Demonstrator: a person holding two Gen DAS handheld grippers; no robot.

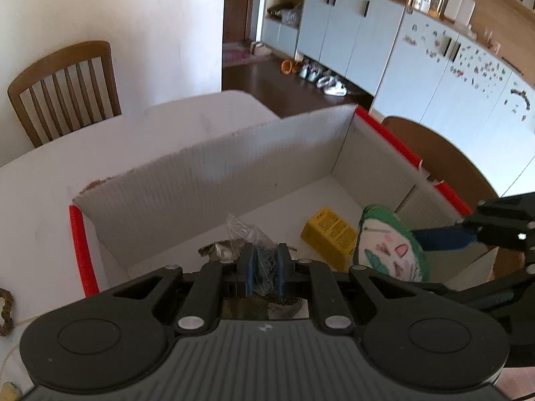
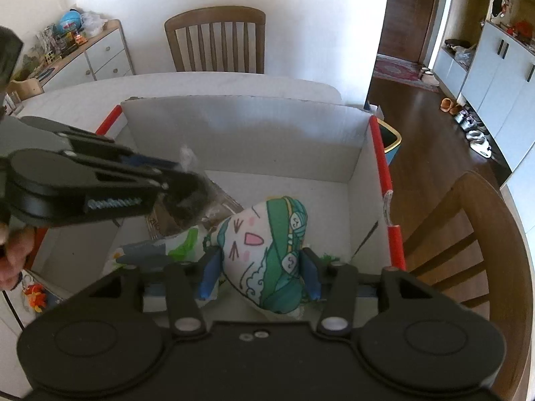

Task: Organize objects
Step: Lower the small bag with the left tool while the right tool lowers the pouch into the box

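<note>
While both grippers point down into the cardboard box (image 1: 217, 180) on the white bench (image 1: 40, 200), left gripper (image 1: 264, 267) jaws are pinched tight on a clear plastic bag (image 1: 249, 237) of dark bits; right gripper (image 2: 259, 267) jaws, partly open, flank the green cartoon-face plush (image 2: 267, 247), contact unclear. Yellow packet (image 1: 329, 234) lies on box floor.
</note>
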